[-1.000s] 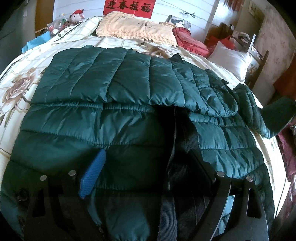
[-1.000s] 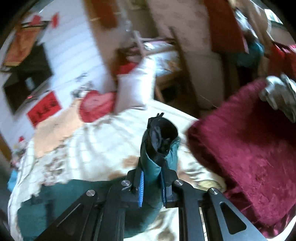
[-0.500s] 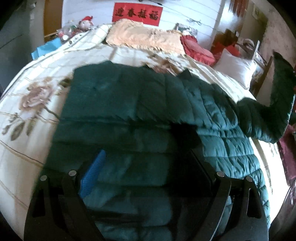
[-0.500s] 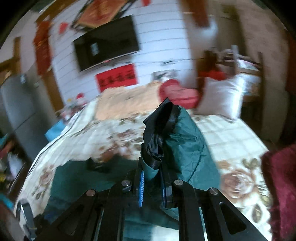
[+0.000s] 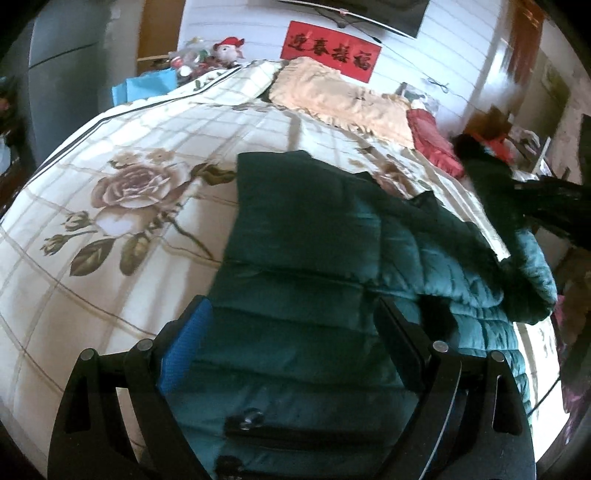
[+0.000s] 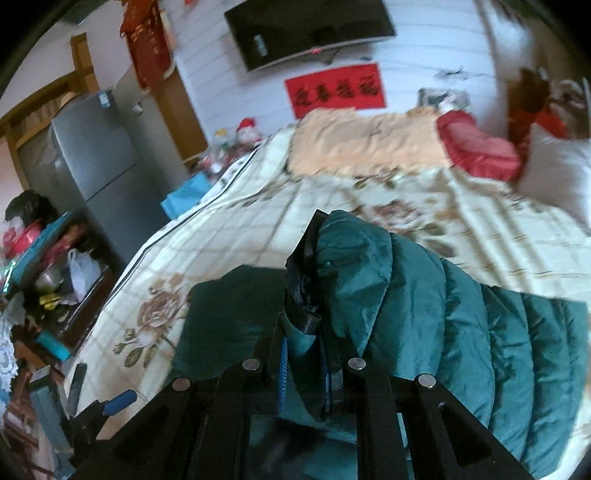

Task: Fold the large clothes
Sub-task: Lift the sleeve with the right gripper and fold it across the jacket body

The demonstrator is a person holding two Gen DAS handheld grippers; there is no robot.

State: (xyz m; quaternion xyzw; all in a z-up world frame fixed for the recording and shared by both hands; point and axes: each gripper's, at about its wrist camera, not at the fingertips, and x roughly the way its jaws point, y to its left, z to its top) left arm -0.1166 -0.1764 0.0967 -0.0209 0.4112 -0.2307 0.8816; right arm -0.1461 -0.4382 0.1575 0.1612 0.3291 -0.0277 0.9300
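Observation:
A dark green quilted puffer jacket (image 5: 317,258) lies on a floral bedspread (image 5: 110,206), its left side folded over the body. My left gripper (image 5: 291,332) is open and empty just above the jacket's lower part. My right gripper (image 6: 304,354) is shut on the jacket's right sleeve (image 6: 369,280) near the cuff and holds it raised over the jacket body (image 6: 229,314). In the left wrist view the raised sleeve (image 5: 524,254) and the right gripper (image 5: 554,199) show at the far right.
A peach blanket (image 5: 340,99), a red cushion (image 6: 476,147) and a white pillow (image 6: 557,177) lie at the head of the bed. A grey fridge (image 6: 96,166) and cluttered shelves (image 6: 40,266) stand left of the bed. A TV (image 6: 306,29) hangs on the wall.
My right gripper has swung the sleeve up from the bed's right edge and leftward over the jacket. My left gripper has shifted left and back; more bedspread shows on the left.

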